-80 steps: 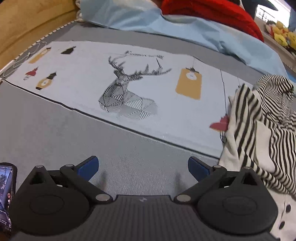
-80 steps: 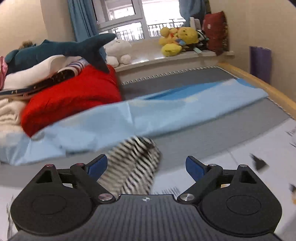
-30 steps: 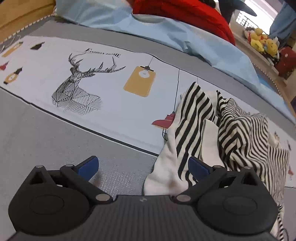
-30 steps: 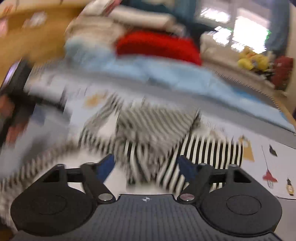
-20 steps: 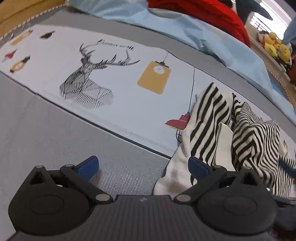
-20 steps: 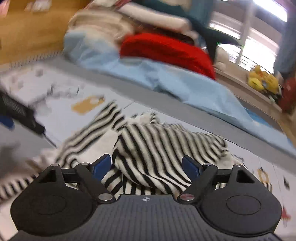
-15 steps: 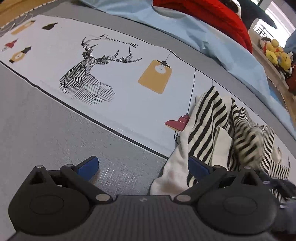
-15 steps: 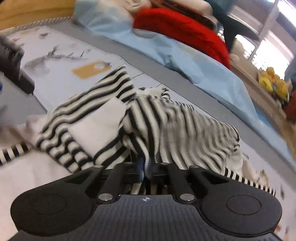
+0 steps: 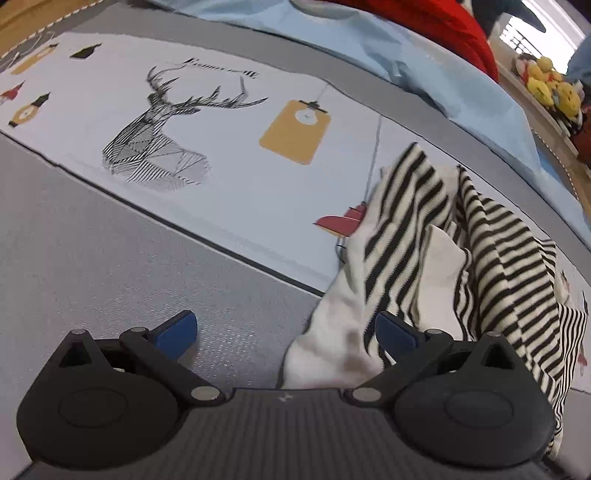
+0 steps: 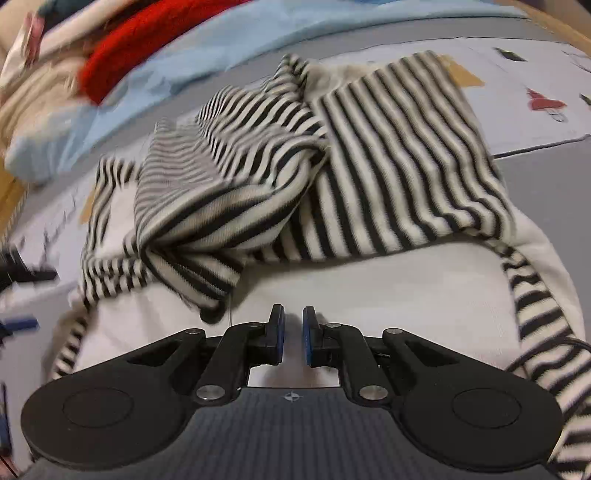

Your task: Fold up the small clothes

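Observation:
A small black-and-white striped garment (image 9: 476,254) with white panels lies crumpled on the bed at the right of the left wrist view. My left gripper (image 9: 284,330) is open and empty just above the grey sheet, its right finger at the garment's white edge. In the right wrist view the garment (image 10: 388,162) fills the middle, bunched in folds. My right gripper (image 10: 293,338) hangs over its white part (image 10: 406,295), jaws almost closed with a narrow gap; white cloth shows in the gap, but I cannot tell whether it is pinched.
A printed sheet with a deer head (image 9: 155,147) and a yellow tag (image 9: 295,131) covers the bed. A light blue blanket (image 9: 424,62), a red cushion (image 9: 436,18) and plush toys (image 9: 550,81) lie at the far side. The wooden bed frame (image 10: 557,26) runs along the edge.
My right gripper swung over the garment and its jaws went from wide open to nearly closed. The garment shifted and bunched. My left gripper stayed open and drifted slightly.

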`<state>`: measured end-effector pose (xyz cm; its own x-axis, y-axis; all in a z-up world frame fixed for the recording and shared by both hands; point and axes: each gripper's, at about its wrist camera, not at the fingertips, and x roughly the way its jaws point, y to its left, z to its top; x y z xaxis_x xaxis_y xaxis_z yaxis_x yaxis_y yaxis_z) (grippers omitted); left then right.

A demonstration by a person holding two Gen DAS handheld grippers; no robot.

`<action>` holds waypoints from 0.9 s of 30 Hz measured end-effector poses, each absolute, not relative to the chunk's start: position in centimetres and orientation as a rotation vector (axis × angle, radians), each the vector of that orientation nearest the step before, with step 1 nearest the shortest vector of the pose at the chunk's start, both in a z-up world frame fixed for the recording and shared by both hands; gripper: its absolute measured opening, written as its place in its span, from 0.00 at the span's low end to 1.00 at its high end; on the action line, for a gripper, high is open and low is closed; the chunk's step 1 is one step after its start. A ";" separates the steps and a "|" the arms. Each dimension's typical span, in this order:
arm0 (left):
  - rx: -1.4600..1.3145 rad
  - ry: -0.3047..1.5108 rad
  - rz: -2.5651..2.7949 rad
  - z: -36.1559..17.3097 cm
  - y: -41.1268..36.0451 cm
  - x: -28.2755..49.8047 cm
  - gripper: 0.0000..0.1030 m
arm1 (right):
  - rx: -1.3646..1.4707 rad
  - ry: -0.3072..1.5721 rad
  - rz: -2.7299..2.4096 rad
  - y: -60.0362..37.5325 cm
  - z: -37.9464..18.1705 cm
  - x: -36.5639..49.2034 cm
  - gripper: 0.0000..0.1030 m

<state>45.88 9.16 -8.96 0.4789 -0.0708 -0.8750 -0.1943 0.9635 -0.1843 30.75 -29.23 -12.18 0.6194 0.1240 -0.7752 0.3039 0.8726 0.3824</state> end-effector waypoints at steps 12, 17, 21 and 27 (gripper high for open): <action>-0.229 1.062 0.038 -8.8 7.9 45.7 1.00 | 0.164 0.869 0.006 -24.2 -12.3 37.0 0.52; -0.155 1.051 0.026 -8.6 8.5 45.2 1.00 | 0.115 0.762 -0.001 -23.6 -11.7 34.6 0.53; -0.067 0.961 -0.036 -7.0 9.1 42.8 1.00 | 0.145 0.615 0.025 -26.3 -6.2 29.2 0.74; 0.101 0.876 -0.199 -5.3 8.1 34.1 1.00 | 0.052 0.585 -0.107 -30.7 -3.2 18.5 0.83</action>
